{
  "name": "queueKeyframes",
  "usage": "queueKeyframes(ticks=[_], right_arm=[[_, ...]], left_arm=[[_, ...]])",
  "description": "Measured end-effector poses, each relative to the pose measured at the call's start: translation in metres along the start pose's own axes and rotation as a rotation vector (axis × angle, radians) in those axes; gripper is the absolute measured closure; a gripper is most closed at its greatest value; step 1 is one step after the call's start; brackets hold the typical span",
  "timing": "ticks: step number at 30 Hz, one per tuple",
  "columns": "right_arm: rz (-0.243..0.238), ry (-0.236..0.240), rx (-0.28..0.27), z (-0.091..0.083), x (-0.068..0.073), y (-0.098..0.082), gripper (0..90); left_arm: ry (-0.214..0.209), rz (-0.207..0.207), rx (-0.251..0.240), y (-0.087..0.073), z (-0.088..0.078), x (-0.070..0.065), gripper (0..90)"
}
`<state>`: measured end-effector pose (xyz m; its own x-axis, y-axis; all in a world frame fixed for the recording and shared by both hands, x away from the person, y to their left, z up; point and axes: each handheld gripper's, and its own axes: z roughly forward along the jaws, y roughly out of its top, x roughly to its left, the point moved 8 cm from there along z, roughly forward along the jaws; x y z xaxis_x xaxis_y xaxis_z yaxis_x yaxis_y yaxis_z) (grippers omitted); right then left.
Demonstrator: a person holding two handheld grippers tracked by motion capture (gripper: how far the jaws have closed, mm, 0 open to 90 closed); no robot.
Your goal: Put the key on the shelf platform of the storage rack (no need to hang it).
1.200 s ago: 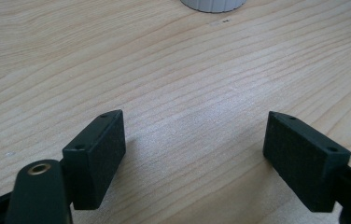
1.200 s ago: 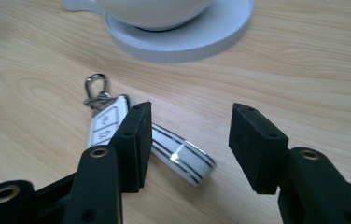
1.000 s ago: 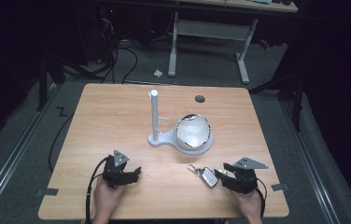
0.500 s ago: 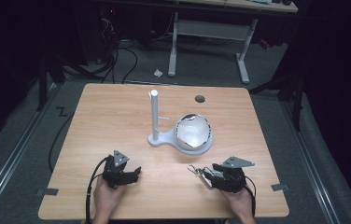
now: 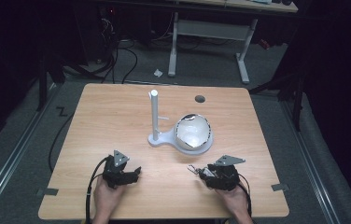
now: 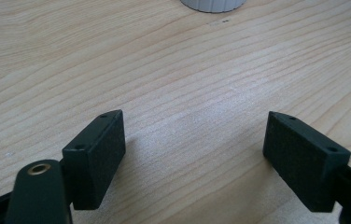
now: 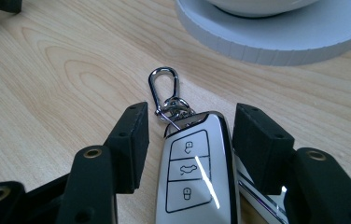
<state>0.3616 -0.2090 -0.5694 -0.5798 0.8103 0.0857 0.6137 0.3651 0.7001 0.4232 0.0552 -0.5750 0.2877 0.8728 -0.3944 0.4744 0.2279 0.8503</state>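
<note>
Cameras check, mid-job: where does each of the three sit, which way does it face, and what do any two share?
High view: above the person's table edge, looking forward and down; both hands, left hand-held gripper, right hand-held gripper.
Left gripper view: rides that gripper, faces bare table; open jaws.
Right gripper view: faces the car key fob between its jaws, which have just been opening.
Shared: the white stand base shows in the high and right views.

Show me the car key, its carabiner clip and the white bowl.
car key (image 7: 190,179), right gripper view, on its middle button.
carabiner clip (image 7: 164,86), right gripper view, on its metal loop.
white bowl (image 5: 192,134), high view, on its inner wall.
</note>
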Motion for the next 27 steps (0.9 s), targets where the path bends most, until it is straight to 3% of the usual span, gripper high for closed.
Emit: queueKeyframes(ticks=[7, 20, 27], right_arm=[[-0.012, -0.005, 0.005, 0.0052, -0.0006, -0.0021, 53.0], [-0.077, -0.036, 0.011, 0.0051, 0.0016, -0.0023, 54.7], [-0.078, -0.036, 0.012, 0.0047, 0.0018, -0.0022, 54.8]], left_arm=[[-0.001, -0.002, 0.0, 0.0001, 0.0, -0.0002, 21.3], [0.001, 0.001, 0.001, -0.0001, 0.0, 0.0001, 21.4], [0.0, 0.001, 0.001, -0.0001, 0.0, 0.0, 21.4]])
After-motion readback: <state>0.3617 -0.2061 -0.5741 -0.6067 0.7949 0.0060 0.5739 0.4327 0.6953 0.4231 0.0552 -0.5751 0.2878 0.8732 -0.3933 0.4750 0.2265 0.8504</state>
